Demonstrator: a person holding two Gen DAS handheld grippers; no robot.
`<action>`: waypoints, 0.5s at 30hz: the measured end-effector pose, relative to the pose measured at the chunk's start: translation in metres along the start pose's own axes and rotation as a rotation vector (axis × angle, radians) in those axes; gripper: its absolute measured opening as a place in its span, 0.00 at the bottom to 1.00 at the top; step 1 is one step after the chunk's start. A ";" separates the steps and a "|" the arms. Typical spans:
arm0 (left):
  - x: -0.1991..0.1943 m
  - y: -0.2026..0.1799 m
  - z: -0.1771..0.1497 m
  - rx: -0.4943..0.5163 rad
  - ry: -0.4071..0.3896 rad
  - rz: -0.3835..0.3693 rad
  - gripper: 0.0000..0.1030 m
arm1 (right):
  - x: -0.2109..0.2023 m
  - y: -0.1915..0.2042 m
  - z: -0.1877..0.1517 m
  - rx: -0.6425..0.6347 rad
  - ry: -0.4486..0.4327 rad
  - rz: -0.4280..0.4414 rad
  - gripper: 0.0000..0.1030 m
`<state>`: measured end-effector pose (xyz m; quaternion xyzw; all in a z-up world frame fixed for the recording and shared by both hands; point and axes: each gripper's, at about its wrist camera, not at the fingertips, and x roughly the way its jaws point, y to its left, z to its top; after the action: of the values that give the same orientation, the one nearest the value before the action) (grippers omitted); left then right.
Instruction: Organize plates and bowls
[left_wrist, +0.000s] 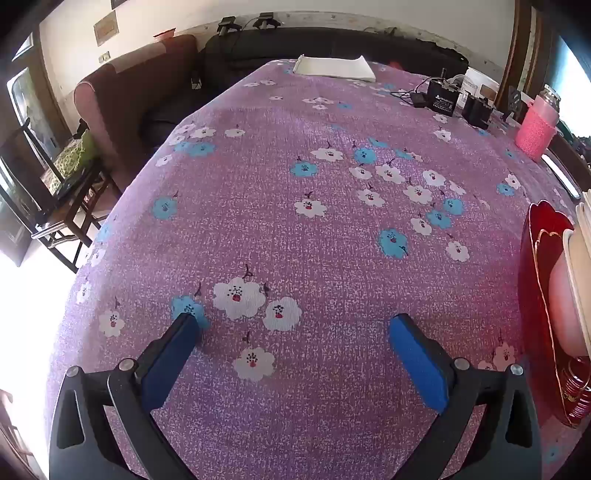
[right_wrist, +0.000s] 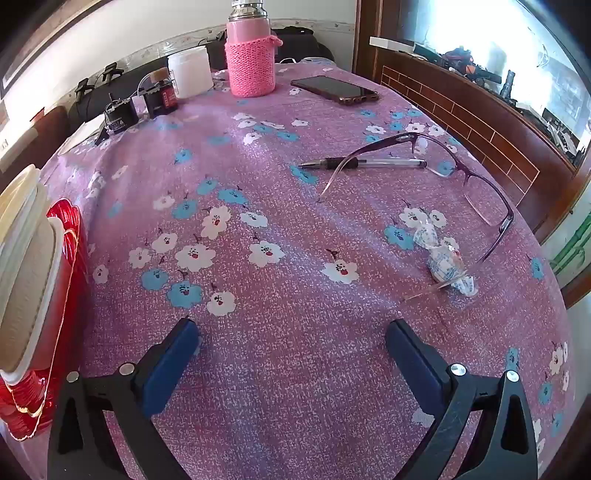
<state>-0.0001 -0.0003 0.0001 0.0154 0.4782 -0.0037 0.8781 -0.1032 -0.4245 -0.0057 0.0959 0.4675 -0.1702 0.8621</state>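
Both tongs, left (left_wrist: 295, 328) and right (right_wrist: 293, 334), hang spread and empty over the table (left_wrist: 332, 147). Red plate (left_wrist: 535, 314) with cream bowls (right_wrist: 26, 258) stacked on it sits between them. Approach its rim low and level; avoid the glasses (right_wrist: 461, 173).

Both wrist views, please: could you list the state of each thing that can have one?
Left tool: open, empty, above the floral purple tablecloth.
Right tool: open, empty.
Red glass plate with gold rim: on the cloth, carrying stacked cream bowls.
Pink flask in knitted sleeve: upright, capped.
White plastic jar: upright, lidded.
Purple-framed glasses: unfolded, over the clear pen.
Dark smartphone: flat, screen dark.
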 end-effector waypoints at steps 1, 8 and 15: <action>0.000 0.000 0.000 -0.002 0.001 -0.002 1.00 | 0.000 0.000 0.000 0.000 0.000 0.000 0.99; 0.000 0.000 0.000 -0.002 0.001 -0.004 1.00 | 0.000 0.000 0.000 0.002 0.000 0.003 0.99; 0.000 0.000 0.000 -0.002 0.001 -0.004 1.00 | 0.000 0.000 0.000 0.003 0.001 0.004 0.99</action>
<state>0.0000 -0.0001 0.0000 0.0135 0.4787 -0.0047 0.8778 -0.1033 -0.4243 -0.0059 0.0981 0.4674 -0.1689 0.8622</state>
